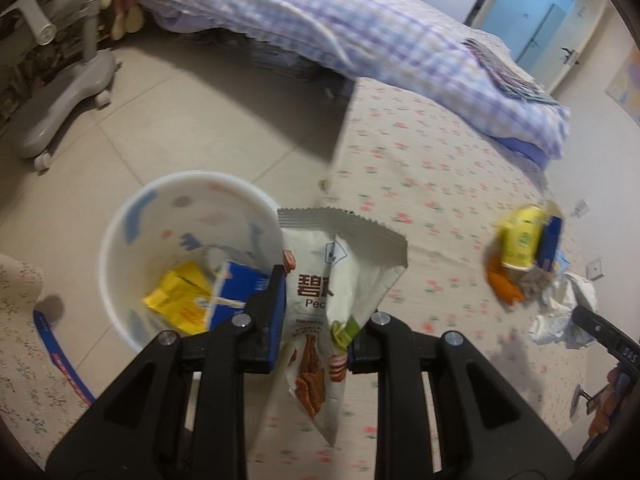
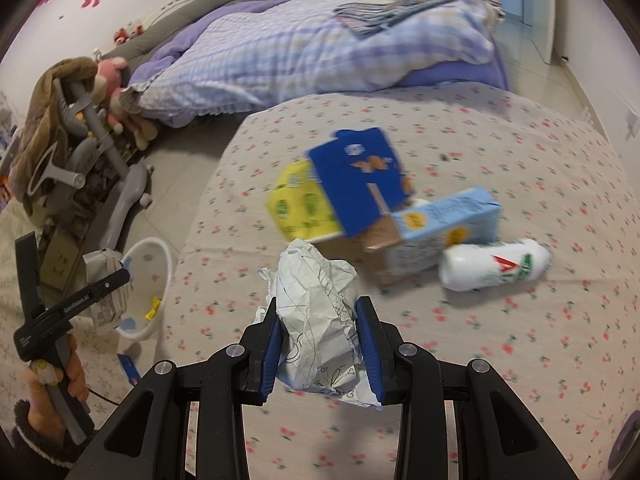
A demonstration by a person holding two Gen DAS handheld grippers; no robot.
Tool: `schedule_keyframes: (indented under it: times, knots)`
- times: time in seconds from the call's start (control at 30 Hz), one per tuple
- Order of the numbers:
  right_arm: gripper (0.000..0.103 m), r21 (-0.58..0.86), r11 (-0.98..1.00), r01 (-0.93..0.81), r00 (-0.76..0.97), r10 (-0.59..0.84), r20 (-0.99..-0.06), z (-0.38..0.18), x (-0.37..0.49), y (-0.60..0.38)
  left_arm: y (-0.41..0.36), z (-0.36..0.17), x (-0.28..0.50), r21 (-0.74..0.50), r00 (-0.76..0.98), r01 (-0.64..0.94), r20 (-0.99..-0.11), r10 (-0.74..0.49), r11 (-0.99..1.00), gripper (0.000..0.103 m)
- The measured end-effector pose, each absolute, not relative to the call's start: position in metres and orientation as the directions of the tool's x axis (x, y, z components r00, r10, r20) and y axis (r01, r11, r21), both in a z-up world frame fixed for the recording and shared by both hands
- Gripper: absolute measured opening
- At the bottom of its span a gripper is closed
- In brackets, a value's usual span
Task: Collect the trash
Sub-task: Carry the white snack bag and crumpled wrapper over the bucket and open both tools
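In the left wrist view, the left tongs [image 1: 310, 328] were closed on a white snack bag [image 1: 332, 276], its torn top standing up just right of a white bin [image 1: 120, 240] on the tiled floor [image 1: 180, 120]. The bin already held a yellow carton [image 1: 180, 300] and a blue-and-white carton [image 1: 236, 288], so part of the collecting looked done. Far to the right on the flowered bed [image 1: 420, 160] lay more litter, blurred: a yellow cup [image 1: 520, 240] and some crumpled paper.

In the right wrist view, the right tongs [image 2: 320, 344] gripped a ball of crumpled paper [image 2: 316, 316] between blue pads. Beyond it on the bed, a blue carton [image 2: 356, 184], a yellow container, a light blue box [image 2: 448, 224] and a white bottle [image 2: 492, 264] were still uncollected. At the left, the bin stood on the floor beside the bed, the left tongs and bag in front of it.

By my judgement, the task was roughly midway: two pieces binned, two in hand awaiting the bin, at least four left on the bed.
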State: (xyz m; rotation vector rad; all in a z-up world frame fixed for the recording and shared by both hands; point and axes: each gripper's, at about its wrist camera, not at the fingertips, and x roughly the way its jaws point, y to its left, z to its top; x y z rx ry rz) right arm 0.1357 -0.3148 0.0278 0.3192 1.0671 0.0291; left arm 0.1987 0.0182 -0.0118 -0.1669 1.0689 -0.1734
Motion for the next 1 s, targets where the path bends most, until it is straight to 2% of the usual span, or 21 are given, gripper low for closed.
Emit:
schedule_keyframes:
  times: [0.1,0.2,0.23,0.27,0.3,0.33,0.43,0.57,0.83,1.0]
  knots:
    - [0.036,0.270,0.957,0.109,0.481,0.187,-0.857,0.027,0.144,-0.298,0.037,-0.018,0.204,-0.211,0.466,0.032,-0.862,-0.201,0.977,0.025]
    - [0.036,0.268,0.959,0.090,0.474,0.195,-0.859,0.026,0.153,-0.282,0.052,-0.021,0.207,-0.205,0.465,0.015,-0.865,-0.188,0.979,0.034]
    - [0.036,0.267,0.960,0.085,0.472,0.197,-0.859,0.025,0.155,-0.278,0.055,-0.022,0.209,-0.206,0.453,0.016,-0.871,-0.191,0.978,0.051]
    - [0.036,0.266,0.961,0.079,0.470,0.200,-0.860,0.025,0.159,-0.274,0.058,-0.023,0.210,-0.204,0.444,0.011,-0.876,-0.188,0.979,0.074]
    - [0.036,0.265,0.961,0.074,0.467,0.202,-0.861,0.025,0.162,-0.269,0.062,-0.023,0.209,-0.196,0.449,-0.006,-0.877,-0.172,0.981,0.082]
    - [0.036,0.266,0.962,0.069,0.464,0.204,-0.862,0.024,0.165,-0.264,0.065,-0.021,0.207,-0.189,0.463,-0.020,-0.872,-0.158,0.982,0.086]
    - [0.036,0.269,0.961,0.062,0.459,0.212,-0.863,0.023,0.172,-0.252,0.075,-0.017,0.203,-0.148,0.455,-0.039,-0.883,-0.114,0.988,0.087]
    - [0.036,0.279,0.959,0.048,0.450,0.228,-0.863,0.020,0.182,-0.233,0.097,-0.015,0.195,-0.096,0.441,-0.096,-0.897,-0.045,0.991,0.096]
    - [0.037,0.289,0.957,-0.010,0.427,0.265,-0.864,0.013,0.203,-0.178,0.134,-0.017,0.179,-0.012,0.437,-0.123,-0.898,0.043,0.992,0.097]
    - [0.037,0.291,0.954,-0.069,0.411,0.293,-0.864,0.006,0.216,-0.131,0.153,-0.012,0.175,-0.059,0.428,-0.173,-0.904,0.021,0.983,0.097]
